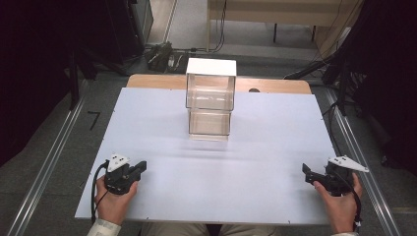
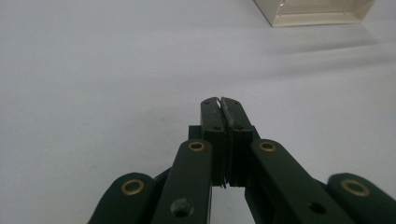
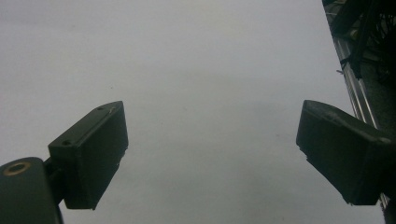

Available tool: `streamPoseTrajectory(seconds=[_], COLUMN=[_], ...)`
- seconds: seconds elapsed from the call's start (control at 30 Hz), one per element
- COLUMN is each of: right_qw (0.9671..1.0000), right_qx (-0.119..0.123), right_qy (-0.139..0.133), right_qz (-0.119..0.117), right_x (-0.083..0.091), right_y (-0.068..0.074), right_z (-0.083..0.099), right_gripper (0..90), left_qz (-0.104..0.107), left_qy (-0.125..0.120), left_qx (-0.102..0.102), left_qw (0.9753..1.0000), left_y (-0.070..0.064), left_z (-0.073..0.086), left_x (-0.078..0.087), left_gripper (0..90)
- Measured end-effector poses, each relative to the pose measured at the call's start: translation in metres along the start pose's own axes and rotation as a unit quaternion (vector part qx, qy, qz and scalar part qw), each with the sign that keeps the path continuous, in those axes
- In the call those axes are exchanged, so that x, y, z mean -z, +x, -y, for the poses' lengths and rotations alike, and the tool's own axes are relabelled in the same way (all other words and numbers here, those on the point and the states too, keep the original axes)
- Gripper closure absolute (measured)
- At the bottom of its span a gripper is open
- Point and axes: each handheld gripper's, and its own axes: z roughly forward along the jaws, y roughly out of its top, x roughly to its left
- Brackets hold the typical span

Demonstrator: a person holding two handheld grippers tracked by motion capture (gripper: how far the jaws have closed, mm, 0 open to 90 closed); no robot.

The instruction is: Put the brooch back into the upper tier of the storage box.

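Two clear plastic boxes (image 1: 210,101) stand stacked at the far middle of the white table (image 1: 162,132), the upper one capped by a white lid (image 1: 211,66). A corner of the lower box (image 2: 317,13) reaches into the top of the left gripper view. Near the front left edge a hand holds my left gripper (image 1: 141,167), whose jaws are pressed together with nothing between them (image 2: 220,100). At the front right another hand holds my right gripper (image 1: 306,171); its jaws stand wide apart over bare table (image 3: 212,140), empty.
A wooden desk edge (image 1: 275,86) shows behind the white board. Metal rails (image 1: 44,162) run along the floor on both sides, and cables (image 1: 162,56) lie on the floor beyond the table. Dark curtains hang left and right.
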Motion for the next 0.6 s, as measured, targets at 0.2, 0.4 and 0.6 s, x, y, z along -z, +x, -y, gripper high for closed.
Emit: streamPoseTrajectory(seconds=[0.2, 0.4, 0.6], right_qw=[1.0, 1.0, 1.0], right_qx=[-0.001, 0.001, 0.003], right_qy=[0.0, 0.002, 0.003], right_qz=[0.001, 0.0, -0.001], right_x=[0.0, -0.001, -0.001], right_y=[0.0, 0.002, 0.002], right_z=[0.0, 0.0, 0.0], right_gripper=[7.5, 7.5, 7.5], left_qz=[0.01, 0.02, 0.024], left_qy=[-0.007, -0.014, -0.019], left_qx=[0.006, 0.007, 0.005], left_qw=[0.9999, 0.9997, 0.9995], left_y=[-0.003, -0.006, -0.008], left_z=[-0.005, -0.009, -0.013], left_x=[0.003, 0.006, 0.007], left_gripper=[90.0, 90.0, 90.0])
